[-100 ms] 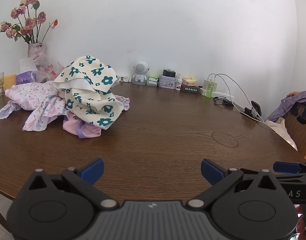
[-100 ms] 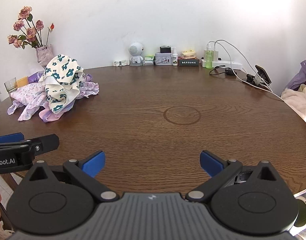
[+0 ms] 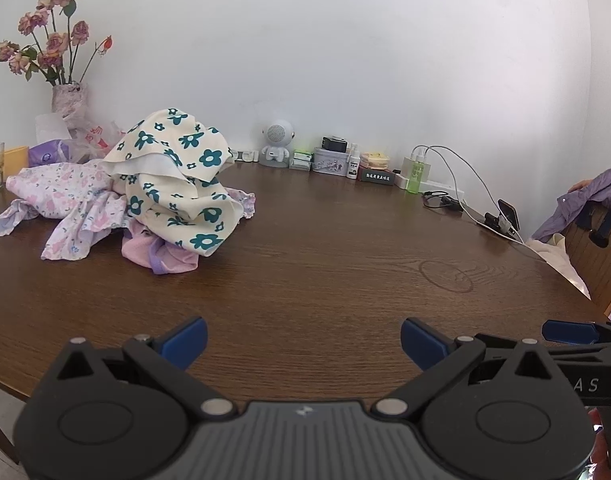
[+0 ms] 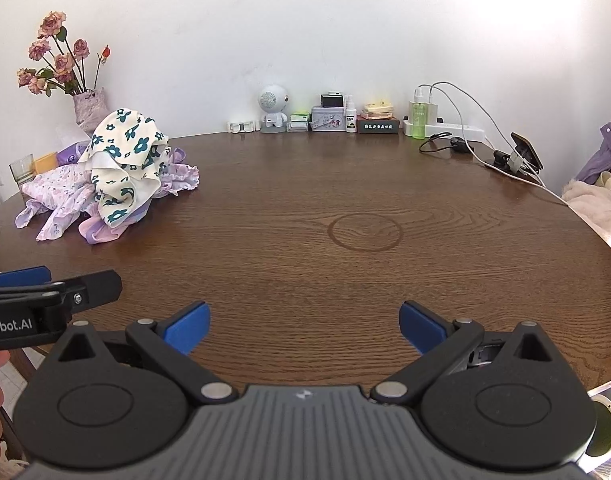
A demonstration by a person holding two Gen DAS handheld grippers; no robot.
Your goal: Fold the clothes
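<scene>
Your clothes (image 3: pixel 145 196) lie crumpled in a heap near the tabletop's (image 4: pixel 345 280) far left edge, none visibly folded, while your left gripper (image 3: pixel 303 340) and right gripper (image 4: pixel 304 326) hover at the near edge, jaws spread and empty.

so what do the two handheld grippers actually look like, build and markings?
Both match: the left gripper and the right gripper have a black body with round pivot discs, silver pins, a ribbed grey centre plate bearing a small logo, and blue finger pads. Seen from the right wrist, the left unit's side reads "Robot.AI" in white. No cables visible.
</scene>
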